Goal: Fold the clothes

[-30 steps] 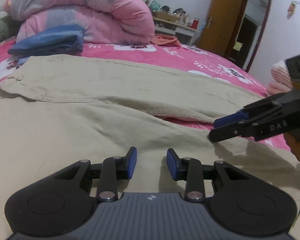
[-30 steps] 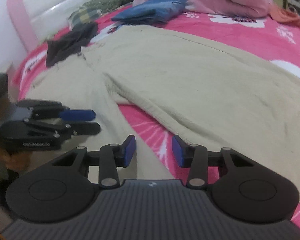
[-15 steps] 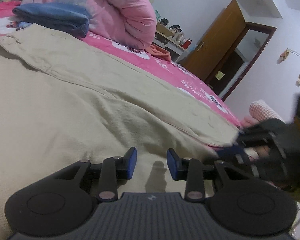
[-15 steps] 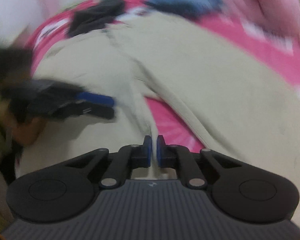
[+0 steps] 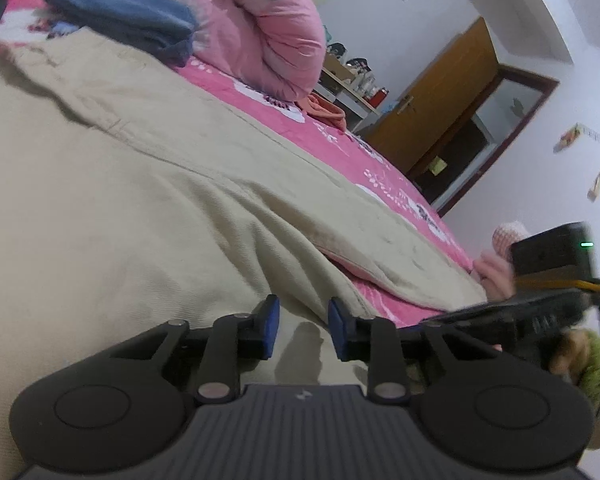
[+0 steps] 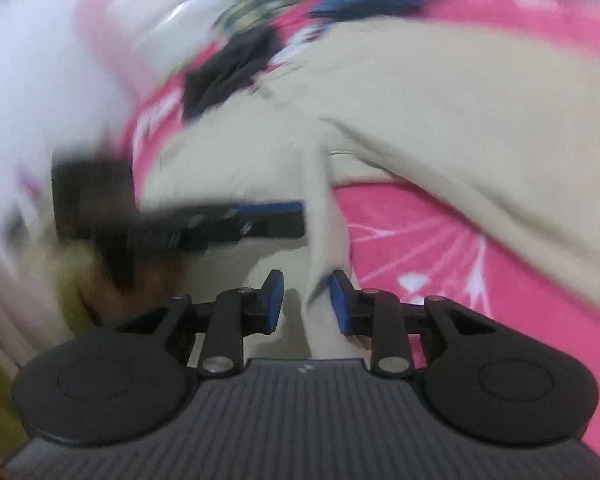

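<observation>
Beige trousers spread flat on a pink floral bedsheet

The left gripper (image 5: 299,328) hovers over the beige trousers (image 5: 140,200), fingers apart and empty. The right gripper (image 6: 306,300) is also parted, a ridge of trouser cloth between its blue pads (image 6: 340,304), not pinched. The right view is blurred; no lettering is legible anywhere.

Ahead of the claw we see a pink floral bedsheet (image 5: 332,140) beneath a heaped pink quilt (image 5: 260,28). Farther ahead and to the right, a brown wooden door (image 5: 440,108) stands open against a white wall (image 5: 548,152), beside a cluttered shelf (image 5: 352,80).
</observation>
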The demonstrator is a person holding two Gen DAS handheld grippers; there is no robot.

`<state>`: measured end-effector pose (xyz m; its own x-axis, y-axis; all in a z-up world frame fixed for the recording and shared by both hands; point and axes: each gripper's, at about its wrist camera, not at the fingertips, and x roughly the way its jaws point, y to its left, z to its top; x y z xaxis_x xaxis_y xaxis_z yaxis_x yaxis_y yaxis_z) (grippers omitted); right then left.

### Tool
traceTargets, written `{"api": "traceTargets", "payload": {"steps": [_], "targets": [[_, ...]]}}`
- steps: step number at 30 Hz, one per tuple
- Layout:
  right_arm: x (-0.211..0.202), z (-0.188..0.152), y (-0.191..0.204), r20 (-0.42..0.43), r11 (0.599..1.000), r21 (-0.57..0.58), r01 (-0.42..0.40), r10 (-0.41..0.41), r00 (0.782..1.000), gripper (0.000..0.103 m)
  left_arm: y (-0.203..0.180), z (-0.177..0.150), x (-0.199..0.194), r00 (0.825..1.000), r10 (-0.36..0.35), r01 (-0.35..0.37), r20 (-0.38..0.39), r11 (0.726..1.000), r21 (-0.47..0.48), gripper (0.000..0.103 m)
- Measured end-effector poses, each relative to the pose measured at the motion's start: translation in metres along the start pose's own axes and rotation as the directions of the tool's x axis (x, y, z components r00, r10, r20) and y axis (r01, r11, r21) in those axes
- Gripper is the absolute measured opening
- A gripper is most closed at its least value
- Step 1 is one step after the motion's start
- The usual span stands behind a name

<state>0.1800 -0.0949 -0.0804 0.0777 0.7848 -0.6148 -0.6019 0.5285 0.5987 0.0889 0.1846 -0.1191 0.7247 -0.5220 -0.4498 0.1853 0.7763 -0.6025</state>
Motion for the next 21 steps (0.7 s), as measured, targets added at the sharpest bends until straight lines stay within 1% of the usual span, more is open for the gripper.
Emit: {"api": "traceTargets", "payload": {"steps": [1,3,6,7,9,11,15,17,18,19,20,21], "targets": [[0.000,0.002,-0.011,0.002,0.996,0.077,-0.041,0.041,0.999,0.028,0.002,0.001,0.000,1.000,-0.002,0.002,0.001,1.000,-0.011,0.025],[0.003,0.004,-0.031,0.021,0.968,0.218,-0.121,0.119,0.993,0.029,0.005,0.002,0.000,1.000,-0.006,0.007,0.003,0.999,-0.034,0.022],[0.012,0.005,-0.055,0.052,0.891,0.389,-0.233,0.232,0.971,0.030,0.014,0.002,-0.002,1.000,-0.022,0.023,0.012,0.995,-0.094,0.017],[0.016,0.006,-0.058,0.058,0.873,0.412,-0.260,0.259,0.964,0.030,0.017,0.003,-0.002,0.999,-0.032,0.034,0.014,0.993,-0.117,0.016],[0.026,0.013,-0.059,0.072,0.853,0.431,-0.293,0.291,0.954,0.030,0.025,0.004,-0.002,0.998,-0.054,0.057,0.021,0.985,-0.162,0.015],[0.035,0.018,-0.057,0.088,0.845,0.433,-0.314,0.307,0.947,0.030,0.029,0.005,-0.002,0.997,-0.071,0.075,0.027,0.979,-0.188,0.014],[0.041,0.028,-0.060,0.148,0.822,0.446,-0.355,0.324,0.934,0.029,0.028,0.007,0.001,0.997,-0.066,0.070,0.025,0.982,-0.178,0.014],[0.042,0.032,-0.064,0.188,0.808,0.457,-0.372,0.322,0.928,0.027,0.027,0.007,0.004,0.998,-0.061,0.064,0.022,0.984,-0.169,0.015],[0.044,0.034,-0.066,0.202,0.803,0.465,-0.374,0.315,0.927,0.026,0.027,0.008,0.004,0.998,-0.059,0.062,0.021,0.984,-0.166,0.015],[0.046,0.035,-0.068,0.213,0.803,0.468,-0.370,0.304,0.929,0.023,0.026,0.008,0.004,0.998,-0.058,0.060,0.020,0.985,-0.163,0.015],[0.047,0.036,-0.068,0.217,0.808,0.469,-0.357,0.287,0.933,0.017,0.025,0.008,0.004,0.998,-0.054,0.057,0.019,0.986,-0.159,0.015],[0.048,0.036,-0.068,0.215,0.821,0.463,-0.335,0.263,0.941,0.015,0.025,0.009,0.004,0.998,-0.052,0.054,0.019,0.986,-0.155,0.015]]}}
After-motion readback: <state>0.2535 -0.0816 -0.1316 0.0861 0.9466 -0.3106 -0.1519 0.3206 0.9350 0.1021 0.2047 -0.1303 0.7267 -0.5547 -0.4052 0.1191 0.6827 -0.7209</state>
